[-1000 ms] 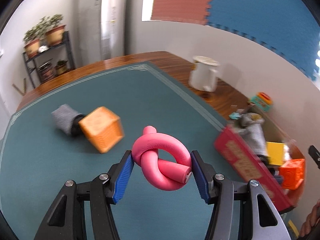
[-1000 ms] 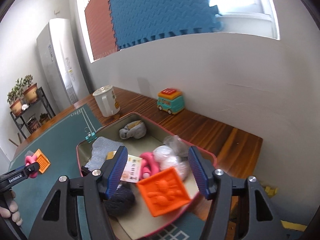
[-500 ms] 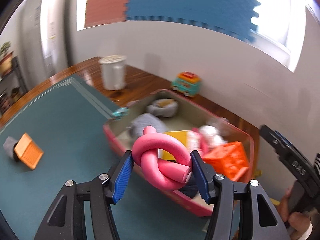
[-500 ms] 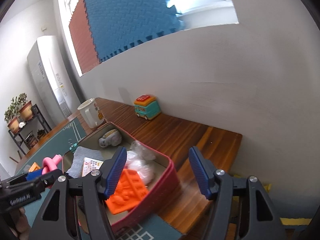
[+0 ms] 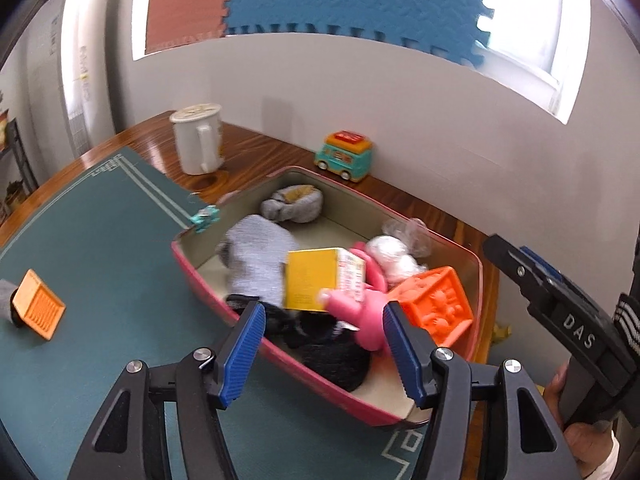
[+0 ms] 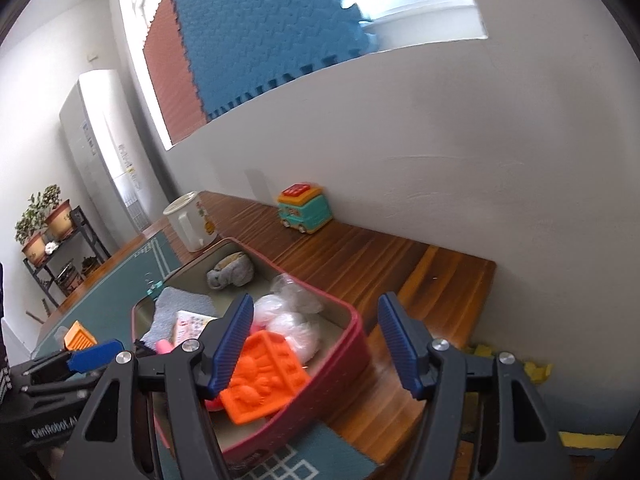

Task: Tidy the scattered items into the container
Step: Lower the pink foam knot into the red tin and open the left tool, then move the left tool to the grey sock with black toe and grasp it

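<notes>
The red container [image 5: 280, 356] sits at the green mat's right edge, also in the right wrist view [image 6: 352, 344]. It holds a yellow box [image 5: 310, 282], an orange cube [image 5: 436, 304], grey cloth [image 5: 260, 256], white bags and dark socks. My left gripper [image 5: 322, 344] is open above its near rim; the pink knotted foam tube [image 5: 362, 312] lies blurred inside, just beyond the fingertips. My right gripper [image 6: 316, 340] is open and empty over the container's right side. An orange cube [image 5: 38, 310] with a grey sock remains on the mat at left.
A white mug [image 5: 198, 142] and a teal toy bus [image 5: 344, 156] stand on the wooden table [image 6: 400, 264] behind the container. A teal clip [image 5: 204, 216] lies at the container's far corner. The wall is close behind.
My left gripper opened and the pink foam tube dropped from it into the container. The right gripper shifted a little over the container's right side, still open.
</notes>
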`<state>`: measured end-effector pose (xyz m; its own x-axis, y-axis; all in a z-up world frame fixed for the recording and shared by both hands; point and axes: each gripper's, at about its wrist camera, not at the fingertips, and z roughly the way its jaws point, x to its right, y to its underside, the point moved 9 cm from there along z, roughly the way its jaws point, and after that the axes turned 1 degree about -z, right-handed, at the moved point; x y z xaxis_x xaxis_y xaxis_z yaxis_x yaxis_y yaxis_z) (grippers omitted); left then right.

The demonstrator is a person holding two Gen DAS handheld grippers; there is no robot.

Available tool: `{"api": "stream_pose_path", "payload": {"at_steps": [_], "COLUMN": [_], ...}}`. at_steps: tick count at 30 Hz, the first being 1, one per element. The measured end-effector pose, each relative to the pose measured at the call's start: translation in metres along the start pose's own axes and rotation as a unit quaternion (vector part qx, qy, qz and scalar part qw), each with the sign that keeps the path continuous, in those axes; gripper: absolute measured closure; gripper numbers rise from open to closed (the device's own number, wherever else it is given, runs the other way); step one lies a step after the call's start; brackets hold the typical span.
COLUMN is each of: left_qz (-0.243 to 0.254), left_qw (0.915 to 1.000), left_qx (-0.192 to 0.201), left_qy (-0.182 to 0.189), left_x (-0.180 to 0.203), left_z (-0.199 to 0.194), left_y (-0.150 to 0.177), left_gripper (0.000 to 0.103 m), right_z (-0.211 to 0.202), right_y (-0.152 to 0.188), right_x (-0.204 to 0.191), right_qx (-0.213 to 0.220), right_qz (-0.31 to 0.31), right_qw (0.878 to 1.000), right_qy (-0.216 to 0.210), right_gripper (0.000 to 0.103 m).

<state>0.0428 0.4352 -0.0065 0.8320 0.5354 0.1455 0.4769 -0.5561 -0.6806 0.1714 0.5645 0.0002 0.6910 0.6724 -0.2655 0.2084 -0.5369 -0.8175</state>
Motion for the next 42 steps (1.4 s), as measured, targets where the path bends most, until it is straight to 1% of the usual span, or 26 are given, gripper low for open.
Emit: {"api": "stream_pose_path", "payload": {"at_steps": [4,8,13,18,21,24,26,28,29,33,36,38,42], "left_qz": [-0.021,-0.053,-0.09,-0.127,-0.154,-0.181,-0.206,-0.234,-0.244,-0.299,-0.333,-0.351,-0.379], "left_qw": [0.9997,0.9982,0.9946,0.9884,0.9821,0.9741,0.9656,0.9551,0.9511,0.929,0.9167,0.9108,0.9015], "left_qx": [0.005,0.008,0.019,0.029,0.037,0.04,0.043,0.045,0.045,0.039,0.037,0.032,0.026], "left_qy": [-0.014,-0.028,-0.049,-0.078,-0.102,-0.13,-0.153,-0.176,-0.184,-0.215,-0.217,-0.216,-0.207], "left_x": [-0.026,-0.057,-0.1,-0.148,-0.185,-0.222,-0.253,-0.285,-0.297,-0.347,-0.371,-0.382,-0.402], "left_z": [-0.008,-0.016,-0.03,-0.045,-0.055,-0.063,-0.069,-0.075,-0.076,-0.078,-0.071,-0.064,-0.048], "left_y": [0.001,0.005,0.012,0.019,0.024,0.029,0.033,0.039,0.04,0.052,0.056,0.056,0.05], "left_gripper": [0.04,0.04,0.04,0.04,0.04,0.038,0.037,0.036,0.036,0.036,0.036,0.036,0.036], "right_z": [0.001,0.006,0.006,0.004,0.005,0.007,0.008,0.011,0.013,0.024,0.033,0.04,0.054], "right_y": [0.002,0.005,0.009,0.012,0.015,0.019,0.024,0.031,0.035,0.054,0.068,0.076,0.088], "right_x": [-0.022,-0.043,-0.066,-0.099,-0.126,-0.152,-0.17,-0.188,-0.197,-0.225,-0.239,-0.245,-0.254], "right_qx": [-0.003,-0.009,-0.015,-0.014,-0.018,-0.021,-0.024,-0.029,-0.032,-0.049,-0.061,-0.069,-0.085], "right_qz": [-0.023,-0.054,-0.068,-0.095,-0.116,-0.132,-0.144,-0.156,-0.162,-0.186,-0.2,-0.206,-0.212], "right_qw": [1.0,0.998,0.997,0.995,0.991,0.988,0.985,0.982,0.979,0.972,0.967,0.964,0.959], "right_qy": [-0.012,-0.015,-0.022,-0.04,-0.059,-0.08,-0.094,-0.108,-0.115,-0.137,-0.148,-0.155,-0.166], "right_gripper": [0.034,0.031,0.03,0.028,0.026,0.025,0.025,0.025,0.025,0.025,0.025,0.025,0.025]}}
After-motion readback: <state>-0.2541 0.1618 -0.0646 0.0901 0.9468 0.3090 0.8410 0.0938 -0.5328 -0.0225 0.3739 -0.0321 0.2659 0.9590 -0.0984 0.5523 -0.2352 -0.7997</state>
